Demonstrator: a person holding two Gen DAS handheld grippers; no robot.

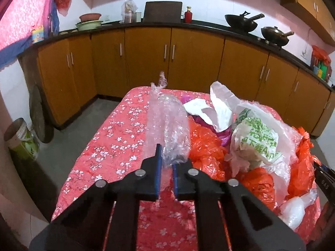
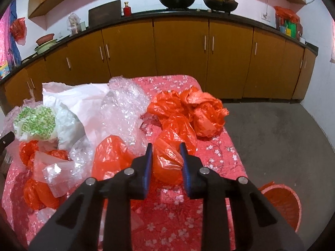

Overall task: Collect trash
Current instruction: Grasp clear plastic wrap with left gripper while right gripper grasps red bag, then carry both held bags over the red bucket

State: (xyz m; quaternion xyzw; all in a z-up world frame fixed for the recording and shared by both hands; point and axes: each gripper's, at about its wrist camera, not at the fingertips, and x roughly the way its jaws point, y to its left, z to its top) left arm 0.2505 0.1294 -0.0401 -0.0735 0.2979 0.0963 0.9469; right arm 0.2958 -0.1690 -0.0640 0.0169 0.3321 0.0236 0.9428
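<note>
We see the surface [image 1: 117, 138], covered in a red cloth with white blossoms, running away from both tongs toward the brown cabinets [image 1: 146, 58]. Its left edge drops to bare grey floor [image 1: 88, 123] left of the left tongs; in the right wrist view its right edge drops to more open floor [image 2: 272, 133], and a red basket [image 2: 282, 205] stands there, low and to the right of the right tongs. The cloth lies bare left of the left tongs and just ahead of the right pair's base.

The trash heap fills the ground between the two pairs: crumpled white bags [image 1: 219, 108], one printed in green [image 1: 257, 138], glossy wrinkled orange bags [image 2: 188, 113] and clear bubble wrap [image 2: 123, 108].

The left tongs [image 1: 166, 167] are clenched on a long roll of bubble wrap [image 1: 167, 125], soft, translucent and dimpled. Its long axis points straight away from the tongs toward the cabinets, its twisted far tip rising above the surface's far edge, its near end pinched between the blue pads [image 1: 157, 171].

The right tongs [image 2: 165, 163] stand spread, with a smooth, rounded orange bag [image 2: 167, 161] between the fingers; we cannot tell whether either pad touches it. It lies on the cloth, and more orange bags are bunched just beyond the tips.
</note>
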